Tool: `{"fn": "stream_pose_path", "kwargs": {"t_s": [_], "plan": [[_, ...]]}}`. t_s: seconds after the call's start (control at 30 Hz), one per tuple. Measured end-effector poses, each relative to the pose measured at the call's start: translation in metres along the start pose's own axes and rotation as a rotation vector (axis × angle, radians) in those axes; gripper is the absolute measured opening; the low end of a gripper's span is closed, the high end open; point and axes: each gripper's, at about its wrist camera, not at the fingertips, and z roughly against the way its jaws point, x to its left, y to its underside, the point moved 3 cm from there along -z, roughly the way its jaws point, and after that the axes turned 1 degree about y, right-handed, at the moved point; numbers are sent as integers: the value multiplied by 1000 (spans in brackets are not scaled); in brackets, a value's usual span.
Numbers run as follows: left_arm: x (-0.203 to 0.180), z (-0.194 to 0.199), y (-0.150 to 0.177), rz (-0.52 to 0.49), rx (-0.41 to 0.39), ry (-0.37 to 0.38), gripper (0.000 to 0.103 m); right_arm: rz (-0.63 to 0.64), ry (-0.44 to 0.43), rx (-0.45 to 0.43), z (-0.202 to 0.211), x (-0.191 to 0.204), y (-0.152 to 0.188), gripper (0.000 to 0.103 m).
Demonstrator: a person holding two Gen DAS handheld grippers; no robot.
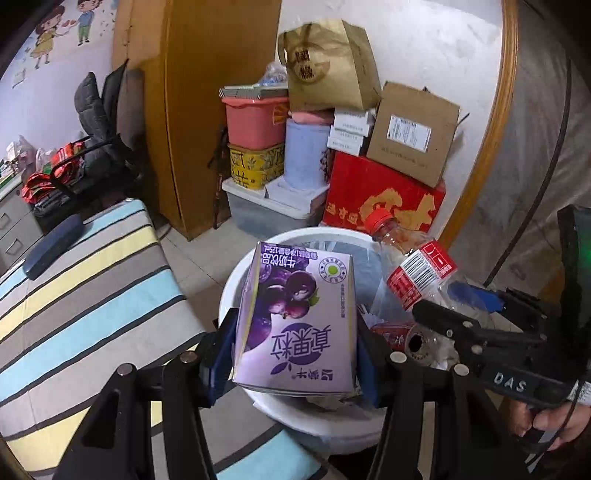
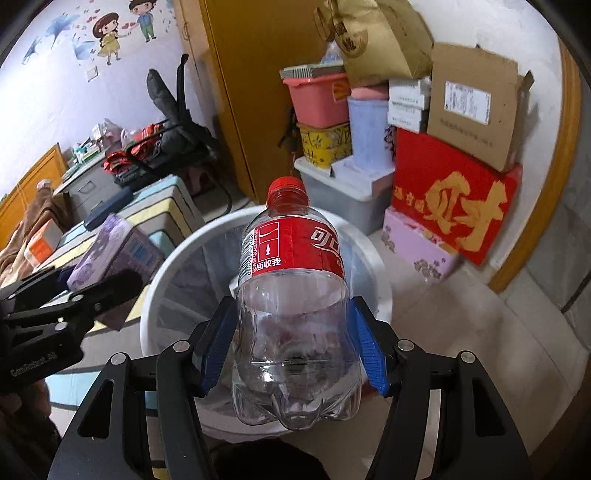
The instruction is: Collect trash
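A purple milk carton [image 1: 295,321] is clamped in the left gripper [image 1: 295,354] above a white bin [image 1: 229,284]. Beside it, the right gripper [image 2: 293,343] grasps an empty clear cola bottle [image 2: 291,295], also over the bin. A red box [image 2: 454,206] stands behind.

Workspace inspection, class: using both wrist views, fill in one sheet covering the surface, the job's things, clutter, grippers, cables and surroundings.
Surface: pale tiled floor; striped bedding at left.
Job's things: purple drink carton and empty clear cola bottle, both held above the white bin, which already holds trash.
Clutter: red box, cardboard box, pink tub, paper bag, stacked behind the bin.
Grippers: left gripper shut on the carton; right gripper shut on the bottle.
Cables: thin dark cable by the right hand.
Surroundings: wooden wardrobe, cartoon wall stickers.
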Motion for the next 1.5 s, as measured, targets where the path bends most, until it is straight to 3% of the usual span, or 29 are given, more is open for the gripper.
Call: {"fn": "stream_pose_path", "kwargs": {"t_s": [0.17, 0.27, 0.57, 0.93, 1.3, 1.5], "plan": [[-6, -19, -2, -19, 30, -4, 60, -17, 6, 17, -6, -6, 0, 64], [-8, -24, -1, -20, 51, -13, 67, -39, -22, 18, -7, -10, -2, 64], [0, -14, 2, 23, 46, -4, 74, -94, -82, -33, 8, -11, -2, 67], [6, 32, 16, 31, -22, -39, 74, -48, -69, -81, 29, 8, 1, 67], [20, 80, 46, 53, -97, -136, 74, 4, -50, -142, 54, 35, 15, 67], [32, 107, 73, 99, -126, -225, 75, 19, -56, -186, 65, 54, 30, 67]]}}
